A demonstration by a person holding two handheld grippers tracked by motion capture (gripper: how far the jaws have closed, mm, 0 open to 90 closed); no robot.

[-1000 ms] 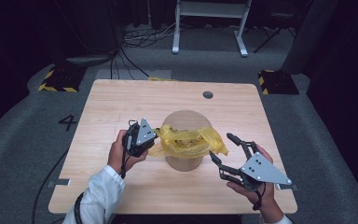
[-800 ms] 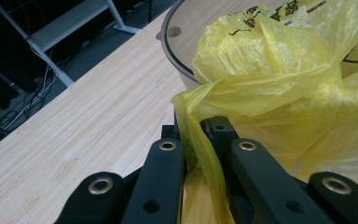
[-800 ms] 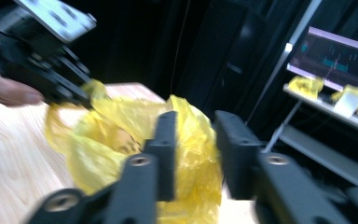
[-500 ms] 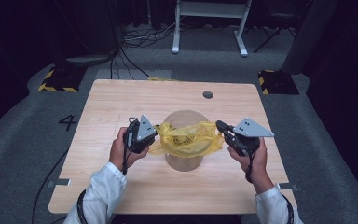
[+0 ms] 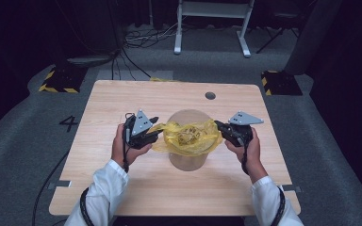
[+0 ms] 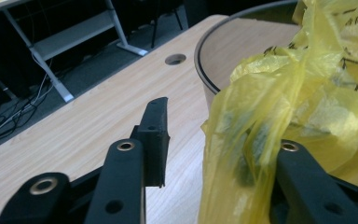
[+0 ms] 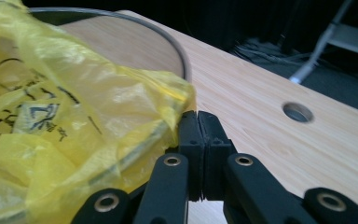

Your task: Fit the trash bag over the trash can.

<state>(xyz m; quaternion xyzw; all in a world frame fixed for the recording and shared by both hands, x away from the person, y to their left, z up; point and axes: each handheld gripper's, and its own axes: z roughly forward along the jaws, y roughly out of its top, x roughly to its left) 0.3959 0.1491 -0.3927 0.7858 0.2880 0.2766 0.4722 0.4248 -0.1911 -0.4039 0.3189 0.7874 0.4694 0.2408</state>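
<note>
Lining the round tan bin point(image 5: 188, 157) at frame centre: right hand-held gripper point(image 5: 222, 128) newly clenched on the crinkled yellow plastic bag point(image 5: 188, 136); left hand-held gripper point(image 5: 153, 134) just opening, jaws parted, bag between them.

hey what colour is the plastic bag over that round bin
Yellow, with black printed markings; the plastic bag shows best in the right gripper view.

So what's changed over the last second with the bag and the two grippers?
The right gripper swung in from the table's right front and shut on the yellow bag's right edge. The left gripper's jaws have just been opening, the bag draped over one. The left hand, bin and table stayed put.
</note>
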